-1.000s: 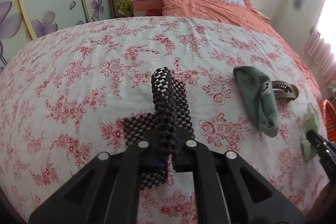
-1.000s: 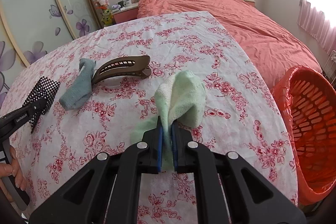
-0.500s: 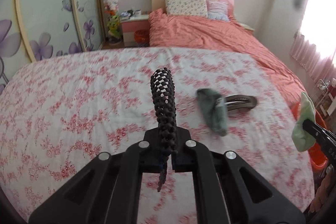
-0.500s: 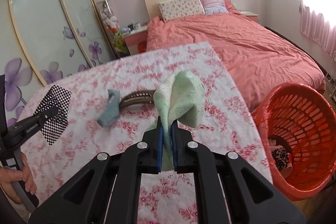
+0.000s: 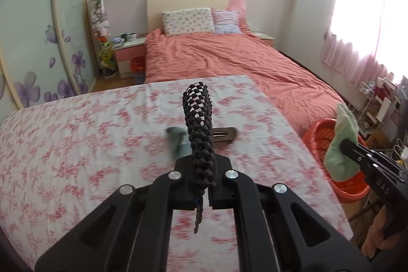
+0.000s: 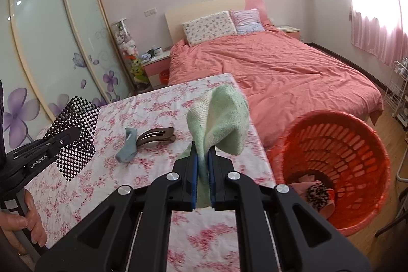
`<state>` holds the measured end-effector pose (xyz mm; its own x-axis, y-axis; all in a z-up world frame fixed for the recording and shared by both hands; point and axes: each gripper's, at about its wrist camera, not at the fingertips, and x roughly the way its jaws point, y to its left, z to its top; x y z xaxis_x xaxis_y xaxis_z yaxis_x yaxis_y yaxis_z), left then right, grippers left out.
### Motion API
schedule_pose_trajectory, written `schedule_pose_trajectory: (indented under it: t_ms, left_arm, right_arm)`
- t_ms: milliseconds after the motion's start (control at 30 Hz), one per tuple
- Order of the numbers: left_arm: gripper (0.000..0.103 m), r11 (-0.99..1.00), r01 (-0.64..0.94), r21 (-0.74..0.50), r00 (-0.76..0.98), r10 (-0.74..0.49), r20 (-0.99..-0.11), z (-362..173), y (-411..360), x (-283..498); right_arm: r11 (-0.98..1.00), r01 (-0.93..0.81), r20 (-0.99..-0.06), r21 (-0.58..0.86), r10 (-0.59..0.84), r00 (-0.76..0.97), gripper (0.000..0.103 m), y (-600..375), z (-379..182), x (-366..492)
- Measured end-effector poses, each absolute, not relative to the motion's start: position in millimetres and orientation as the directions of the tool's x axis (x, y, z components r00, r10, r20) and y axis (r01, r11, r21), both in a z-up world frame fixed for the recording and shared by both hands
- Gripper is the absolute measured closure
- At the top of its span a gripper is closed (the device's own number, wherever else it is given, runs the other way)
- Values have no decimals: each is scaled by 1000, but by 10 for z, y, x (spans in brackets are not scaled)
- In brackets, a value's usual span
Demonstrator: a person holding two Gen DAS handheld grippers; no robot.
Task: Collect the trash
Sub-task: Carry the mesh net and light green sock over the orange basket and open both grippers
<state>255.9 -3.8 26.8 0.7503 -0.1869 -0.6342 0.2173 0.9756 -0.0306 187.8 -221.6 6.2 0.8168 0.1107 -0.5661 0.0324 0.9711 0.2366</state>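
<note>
My left gripper is shut on a black-and-white checkered cloth and holds it above the floral table; it also shows in the right wrist view. My right gripper is shut on a light green sock, raised near the table's right edge; the sock also shows in the left wrist view. An orange basket stands on the floor right of the table, with some items inside. A grey-blue sock and a brown hair clip lie on the table.
A bed with a coral cover lies behind the table. A sliding wardrobe with flower prints is at the left. A nightstand and a white wire rack stand by the walls.
Both grippers have lifted their cloths off the table and risen. The right gripper has moved toward the orange basket, which now shows fully.
</note>
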Motion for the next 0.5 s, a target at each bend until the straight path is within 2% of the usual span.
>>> schedule_pose_trajectory:
  t_ms: [500]
  left_arm:
    - [97,886,453,-104,656,-410,-634,222,-1400,2449]
  right_arm:
    - [942,204,-571,266,-16,821,96,-3216,-85,1593]
